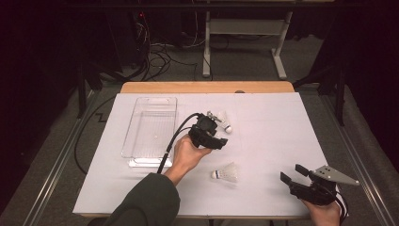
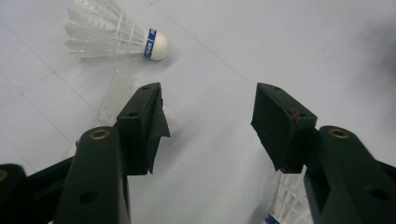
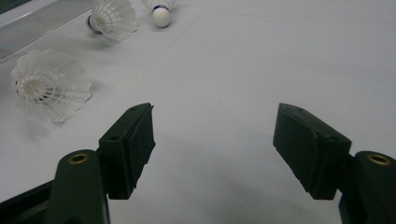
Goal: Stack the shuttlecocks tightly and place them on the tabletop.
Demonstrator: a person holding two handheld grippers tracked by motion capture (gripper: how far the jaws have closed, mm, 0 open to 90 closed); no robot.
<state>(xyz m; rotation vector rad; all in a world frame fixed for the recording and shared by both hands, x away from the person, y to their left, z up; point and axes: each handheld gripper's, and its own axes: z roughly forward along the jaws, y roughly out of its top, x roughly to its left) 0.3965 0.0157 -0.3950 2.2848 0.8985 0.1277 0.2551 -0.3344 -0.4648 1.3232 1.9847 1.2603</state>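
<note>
Left tongs (image 1: pixel 217 136): I hold them in my left hand (image 1: pixel 188 155) above the middle of the counter (image 1: pixel 273 122). The jaws stand wide apart and nothing is between them; under the gap I see bare white surface.

Right tongs (image 1: pixel 294 174): they are in my right hand (image 1: pixel 324 212), low at the near right corner of the counter. The jaws are wide apart too, and they grip nothing.

Far shuttlecock (image 1: pixel 225 123): it lies on its side just beyond the tip of the left tongs, cork end pointing right. In the left gripper view it (image 2: pixel 116 35) is ahead of the left jaw, well apart from it, with a blue band at the cork.

Second shuttlecock by the left tongs (image 2: pixel 114 93): a pale one, partly hidden behind the left jaw in the left gripper view. I cannot tell whether it touches the jaw.

Near shuttlecock (image 1: pixel 227 173): it lies on the counter between the two tongs, closer to my side than the left tongs. From the right tongs it (image 3: pixel 49 84) is ahead and to the left, feathers open toward them.

Clear tray (image 1: pixel 141 141): it stands on the counter at the left of the left tongs, near my left hand.
</note>
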